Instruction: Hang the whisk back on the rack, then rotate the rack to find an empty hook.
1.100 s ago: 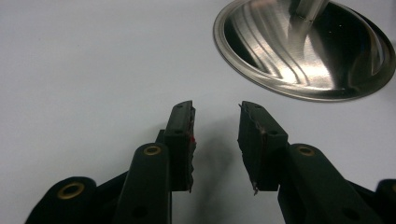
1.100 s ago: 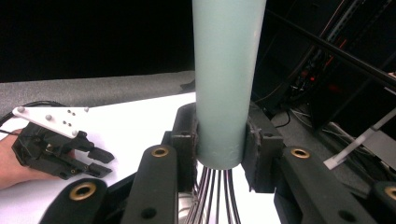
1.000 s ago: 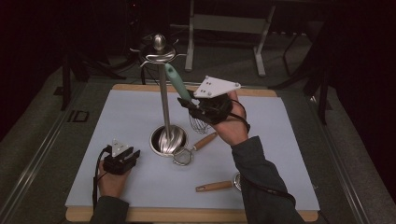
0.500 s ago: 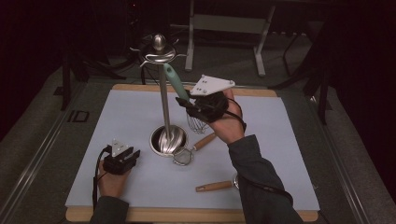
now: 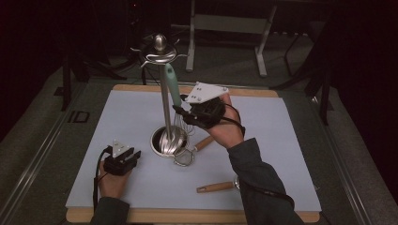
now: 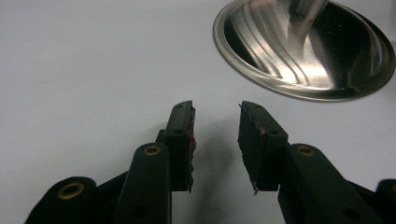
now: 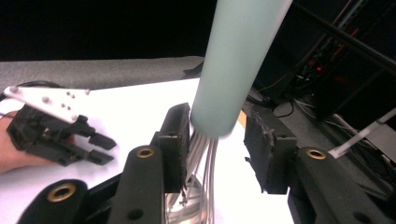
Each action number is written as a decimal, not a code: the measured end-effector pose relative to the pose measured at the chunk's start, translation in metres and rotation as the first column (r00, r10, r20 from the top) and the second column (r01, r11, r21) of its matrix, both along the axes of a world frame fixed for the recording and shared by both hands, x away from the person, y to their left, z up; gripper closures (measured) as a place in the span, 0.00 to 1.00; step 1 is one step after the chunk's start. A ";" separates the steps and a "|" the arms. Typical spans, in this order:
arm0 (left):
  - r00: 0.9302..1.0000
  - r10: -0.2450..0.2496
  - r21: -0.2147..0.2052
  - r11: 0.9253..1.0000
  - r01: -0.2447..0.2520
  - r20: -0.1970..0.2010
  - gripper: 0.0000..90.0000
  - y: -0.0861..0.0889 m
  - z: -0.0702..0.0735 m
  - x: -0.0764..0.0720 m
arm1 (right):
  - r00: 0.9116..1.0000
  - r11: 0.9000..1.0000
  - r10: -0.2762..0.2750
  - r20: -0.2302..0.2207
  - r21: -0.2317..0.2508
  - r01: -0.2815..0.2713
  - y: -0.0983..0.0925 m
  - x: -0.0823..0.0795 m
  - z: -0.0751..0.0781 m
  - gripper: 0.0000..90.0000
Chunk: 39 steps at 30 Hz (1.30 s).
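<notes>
The whisk [image 5: 174, 96] hangs by its pale green handle from a hook of the steel utensil stand [image 5: 162, 89] at upper centre of the high view, its wires reaching down toward the stand's round base [image 6: 306, 51]. The right gripper [image 5: 183, 112] sits around the lower end of the handle; its jaws have just been opening, and in the right gripper view the handle [image 7: 236, 65] stands between the pads with a gap on its right side, so the grip looks released. The risk, as I judge it, is in pulling away: a pad brushing the handle could swing the whisk off its hook, or knock the stand over onto the strainer [image 5: 185, 157] lying at its foot. The left gripper [image 5: 123, 161], jaws moderately apart and empty, rests on the mat [image 5: 117, 117] at lower left, too far away to steady anything.
</notes>
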State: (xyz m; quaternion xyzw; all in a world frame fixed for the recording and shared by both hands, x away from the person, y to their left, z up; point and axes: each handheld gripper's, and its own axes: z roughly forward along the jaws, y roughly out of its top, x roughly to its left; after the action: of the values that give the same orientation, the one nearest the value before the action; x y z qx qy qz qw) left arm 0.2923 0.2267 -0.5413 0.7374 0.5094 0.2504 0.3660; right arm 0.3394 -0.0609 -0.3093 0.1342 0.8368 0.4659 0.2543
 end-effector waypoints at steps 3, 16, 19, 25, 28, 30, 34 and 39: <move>1.000 0.002 0.001 1.000 -0.002 0.002 0.73 0.000 0.000 0.000 | 1.000 1.000 0.000 0.001 -0.010 0.000 0.000 -0.001 -0.003 0.67; 1.000 0.001 -0.002 1.000 -0.001 -0.001 0.73 0.000 0.000 0.000 | 1.000 0.997 -0.014 -0.009 -0.082 0.013 -0.013 -0.001 -0.022 0.66; 1.000 0.002 0.000 1.000 -0.002 0.001 0.73 0.000 0.000 0.000 | 1.000 0.996 -0.024 -0.016 -0.088 0.023 -0.020 0.000 -0.028 0.65; 1.000 0.002 0.001 1.000 -0.002 0.002 0.73 0.000 0.000 0.000 | 0.999 0.993 -0.040 -0.019 -0.109 0.038 -0.032 -0.002 -0.036 0.65; 1.000 0.002 0.000 1.000 -0.002 0.002 0.73 0.000 0.000 0.000 | 0.999 0.991 -0.045 -0.021 -0.124 0.042 -0.038 -0.004 -0.041 0.65; 1.000 -0.001 0.004 1.000 0.001 -0.001 0.73 0.000 0.000 0.000 | 0.998 0.988 -0.052 -0.024 -0.143 0.048 -0.041 -0.005 -0.046 0.65; 1.000 0.003 0.001 1.000 -0.003 0.002 0.73 0.000 0.000 0.000 | 0.997 0.986 -0.065 -0.037 -0.153 0.058 -0.049 -0.004 -0.056 0.64; 1.000 0.011 -0.028 1.000 -0.011 0.004 0.73 0.003 0.000 0.000 | 0.994 0.987 -0.089 -0.067 -0.138 0.079 -0.064 -0.004 -0.068 0.64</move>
State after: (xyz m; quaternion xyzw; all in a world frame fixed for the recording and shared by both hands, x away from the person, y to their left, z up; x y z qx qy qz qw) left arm 0.2920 0.2301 -0.5408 0.7288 0.5161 0.2470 0.3761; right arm 0.3352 -0.1254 -0.3775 0.1686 0.8687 0.3920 0.2516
